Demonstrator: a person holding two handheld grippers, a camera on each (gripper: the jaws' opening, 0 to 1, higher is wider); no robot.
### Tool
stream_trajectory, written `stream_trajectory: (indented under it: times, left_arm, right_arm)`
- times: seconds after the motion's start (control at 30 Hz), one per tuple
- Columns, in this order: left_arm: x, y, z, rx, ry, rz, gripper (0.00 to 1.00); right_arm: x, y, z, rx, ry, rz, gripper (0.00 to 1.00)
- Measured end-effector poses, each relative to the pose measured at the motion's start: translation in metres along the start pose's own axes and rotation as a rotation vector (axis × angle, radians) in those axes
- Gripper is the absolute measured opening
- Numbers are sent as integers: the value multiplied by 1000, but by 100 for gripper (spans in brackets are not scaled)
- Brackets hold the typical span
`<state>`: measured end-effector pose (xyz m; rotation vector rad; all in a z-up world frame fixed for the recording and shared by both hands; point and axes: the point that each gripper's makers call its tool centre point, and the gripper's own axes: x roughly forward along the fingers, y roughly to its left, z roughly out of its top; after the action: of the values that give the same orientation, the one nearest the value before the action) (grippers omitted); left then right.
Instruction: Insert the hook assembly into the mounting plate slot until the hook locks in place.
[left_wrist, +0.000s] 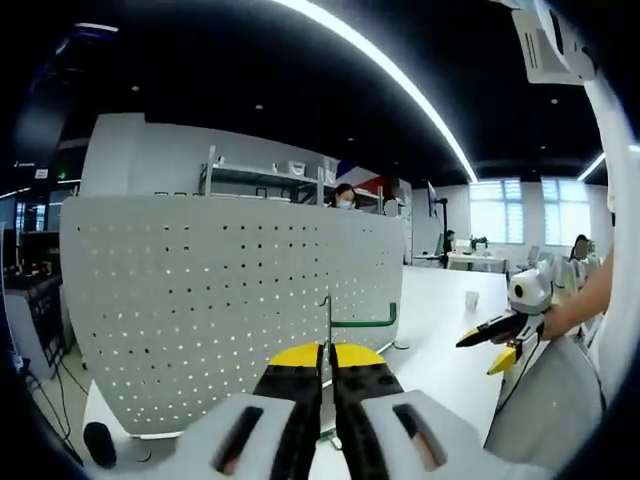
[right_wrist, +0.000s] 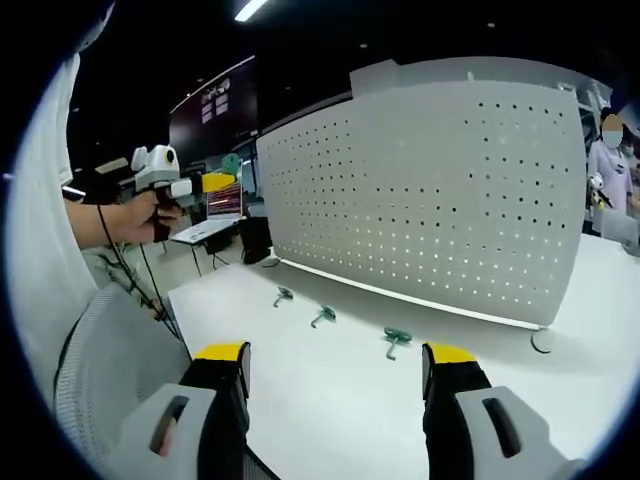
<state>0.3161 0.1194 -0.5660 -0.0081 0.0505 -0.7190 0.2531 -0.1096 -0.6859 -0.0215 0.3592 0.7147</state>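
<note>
The left gripper (left_wrist: 327, 385) is clamped on a green hook (left_wrist: 358, 322) held just in front of the pegboard (left_wrist: 230, 290) — the carry-to-slot step, not yet seated. The right gripper (right_wrist: 335, 375) hangs wide and empty over the table (right_wrist: 330, 400), where three spare hooks (right_wrist: 322, 317) lie near the pegboard's foot. Next, I judge, the prongs must be lined up with a hole row and pressed in.

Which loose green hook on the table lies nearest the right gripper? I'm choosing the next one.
The hook closest to the right gripper, lying toward its right jaw; the other two lie farther off, leftward along the pegboard.
</note>
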Motion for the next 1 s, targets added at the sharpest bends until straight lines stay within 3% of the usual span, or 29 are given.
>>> stream_trajectory:
  times: [0.23, 0.5, 0.6, 0.67, 0.8, 1.0]
  left_arm:
    - [-2, 1, -2, -18, 3, 5, 2]
    - [-4, 2, -2, -17, 1, 15, 2]
    - [-4, 1, 1, -16, -5, 19, 2]
    - [-5, 2, 4, -13, -11, 24, 2]
    - [-5, 4, 6, -16, -14, 30, 2]
    - [-2, 4, 6, -4, -6, 38, 2]
  right_arm:
    - [-4, -2, 15, -12, -66, -11, 69]
    - [-19, 6, 59, -39, -307, 20, 65]
    - [-23, 13, 67, -43, -342, 49, 63]
    - [-28, 17, 77, -68, -401, 63, 59]
    - [-28, 16, 77, -48, -397, 61, 61]
    - [-28, 17, 78, -47, -389, 70, 56]
